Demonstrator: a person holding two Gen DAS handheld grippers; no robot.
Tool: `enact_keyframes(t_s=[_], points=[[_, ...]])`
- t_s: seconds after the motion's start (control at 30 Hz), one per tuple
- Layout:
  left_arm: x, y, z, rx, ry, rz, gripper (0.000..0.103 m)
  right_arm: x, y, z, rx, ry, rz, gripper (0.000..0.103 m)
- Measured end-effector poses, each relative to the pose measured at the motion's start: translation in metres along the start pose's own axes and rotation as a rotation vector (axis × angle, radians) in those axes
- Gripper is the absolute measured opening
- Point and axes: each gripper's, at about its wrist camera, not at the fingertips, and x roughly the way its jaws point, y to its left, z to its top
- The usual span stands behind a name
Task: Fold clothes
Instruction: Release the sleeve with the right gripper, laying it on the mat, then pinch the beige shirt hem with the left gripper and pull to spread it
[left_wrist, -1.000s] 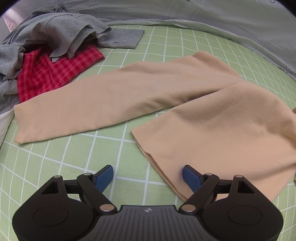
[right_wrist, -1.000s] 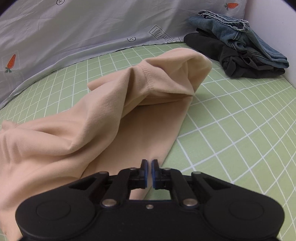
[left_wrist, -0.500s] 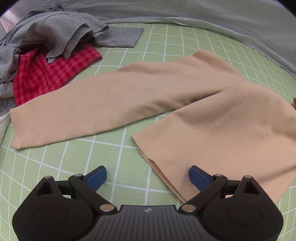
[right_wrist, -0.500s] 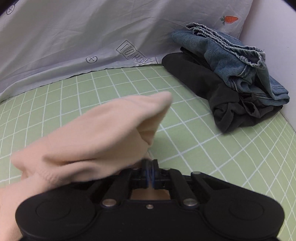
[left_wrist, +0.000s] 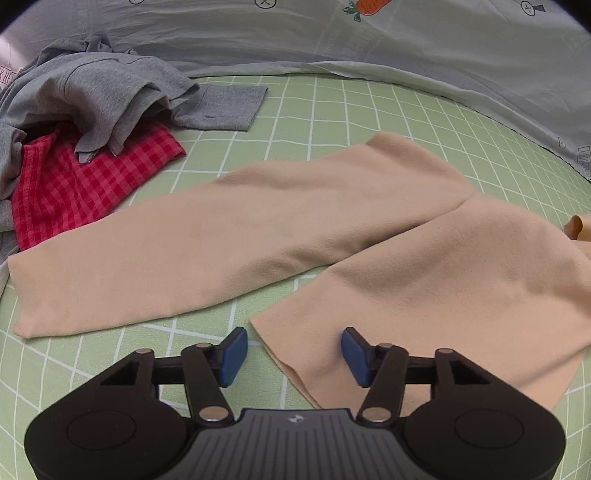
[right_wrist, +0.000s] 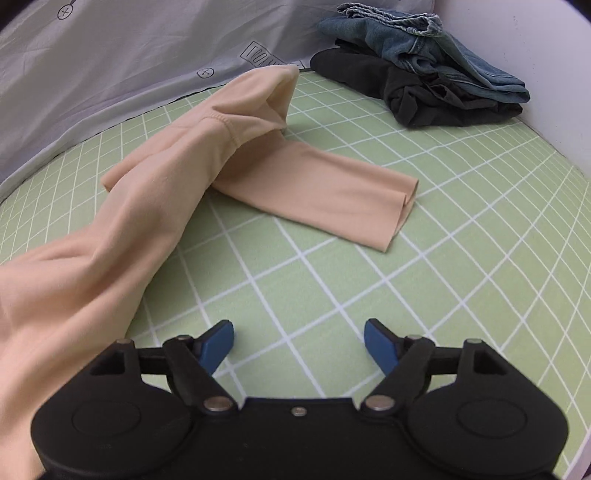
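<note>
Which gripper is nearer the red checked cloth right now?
Left. The left gripper has the red checked cloth in its view, up-left beyond the beige garment. The right gripper faces bare sheet; no red cloth shows there.

Your left gripper (left_wrist: 291, 354) angles steeply down, its blue pads (left_wrist: 232, 356) apart and closing with cloth lying between them; your right gripper (right_wrist: 299, 347) also tilts down, jaws opening wide, nothing between them.

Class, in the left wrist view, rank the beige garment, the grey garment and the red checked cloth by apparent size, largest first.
1. Beige garment, though it lies nearest the camera.
2. Grey garment.
3. Red checked cloth, partly hidden under the grey one.
</note>
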Motion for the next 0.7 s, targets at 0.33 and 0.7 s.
enact_keyframes(t_s=[0.33, 0.7], points=[[-0.021, -0.007, -0.037, -0.021, 0.02, -0.069, 0.006, -0.027, 0.025, -0.011, -0.087, -0.022, 0.153, 0.081], [-0.061, 0.011, -0.113, -0.012, 0.056, -0.116, 0.006, -0.048, 0.082, -0.049, -0.218, 0.026, 0.35, 0.073]])
